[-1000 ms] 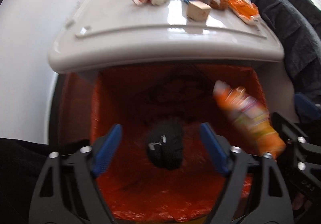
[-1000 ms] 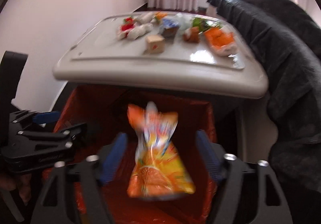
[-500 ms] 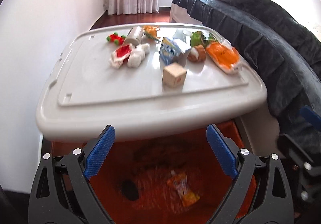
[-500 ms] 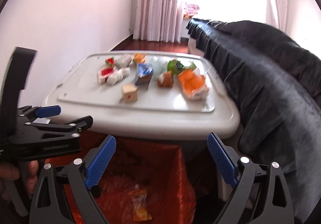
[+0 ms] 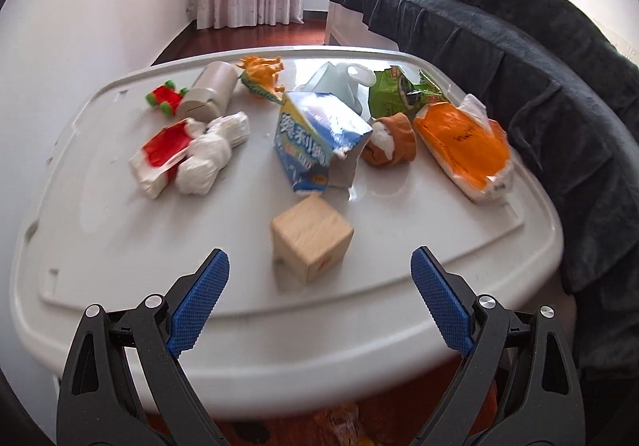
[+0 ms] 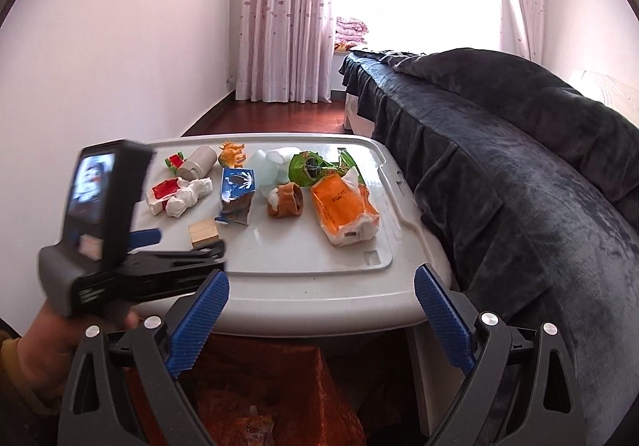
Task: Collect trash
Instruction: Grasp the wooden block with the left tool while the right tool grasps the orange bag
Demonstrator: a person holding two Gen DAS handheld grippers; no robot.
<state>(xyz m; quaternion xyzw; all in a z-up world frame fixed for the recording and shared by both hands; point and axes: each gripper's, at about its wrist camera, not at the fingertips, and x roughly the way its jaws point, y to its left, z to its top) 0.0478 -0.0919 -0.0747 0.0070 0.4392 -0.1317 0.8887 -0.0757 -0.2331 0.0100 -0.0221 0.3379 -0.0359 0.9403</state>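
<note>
Both sets of jaws spread wide and empty: left gripper (image 5: pixel 319 278) poised over the near edge of the white worktop (image 5: pixel 120 214), right gripper (image 6: pixel 321 298) held back and to the side, above the orange-lined bin (image 6: pixel 279 378) tucked under the worktop's near edge. Likely placed so for short trips: litter spread in reach on top, bin mouth directly below for dropping. 1 orange packet (image 6: pixel 253 426) already down in the liner. Closest to the left gripper, a wooden cube (image 5: pixel 311 242), just ahead of the fingertips and roughly centred between them, not touching. Beyond it, a torn blue carton (image 5: pixel 315 142); left of that, a red-and-white wrapper (image 5: pixel 159 156) with a crumpled white wad (image 5: pixel 211 154); right, a large orange bag (image 5: pixel 463 150) by a brown cup (image 5: pixel 393 140) and a green packet (image 5: pixel 399 94). Probably the next pick, though cube as trash uncertain.
</note>
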